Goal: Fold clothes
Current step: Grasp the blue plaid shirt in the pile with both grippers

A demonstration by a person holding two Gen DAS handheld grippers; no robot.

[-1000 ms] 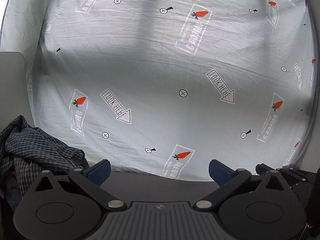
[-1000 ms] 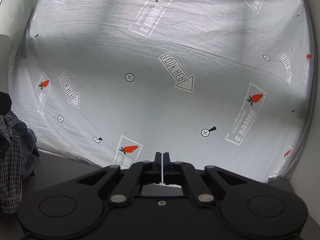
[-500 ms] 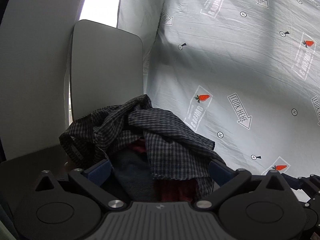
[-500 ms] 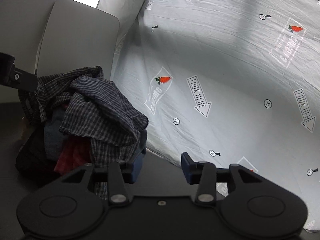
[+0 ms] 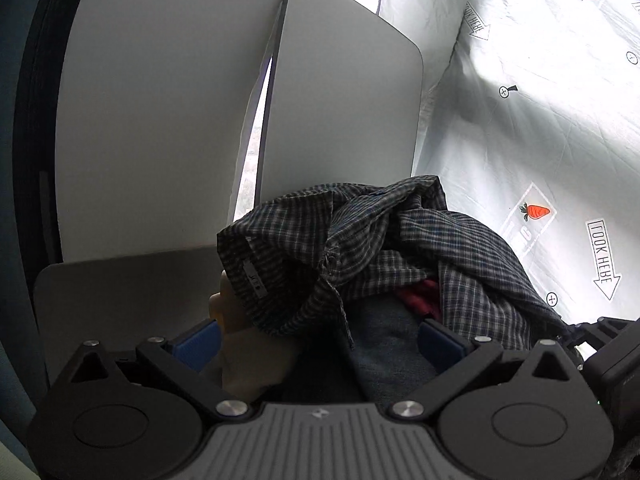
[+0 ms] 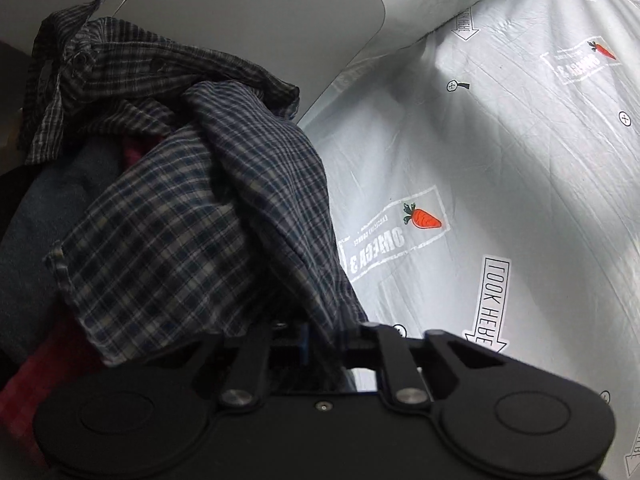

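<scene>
A dark plaid shirt lies crumpled on top of a pile of clothes beside the bed; it also shows in the right wrist view. Under it lie a grey-blue garment and a red one. My left gripper is open, its blue pads wide apart over the pile, touching nothing. My right gripper is closed on a fold of the plaid shirt's edge; the cloth hides its pads.
A pale bed sheet printed with carrots and "LOOK HERE" arrows spreads to the right. Grey rounded panels stand behind the pile. A beige object pokes out at the pile's left.
Both grippers swung left from the sheet and came down close over the clothes pile. The right gripper opened, then closed on the plaid shirt's edge. The left stayed open.
</scene>
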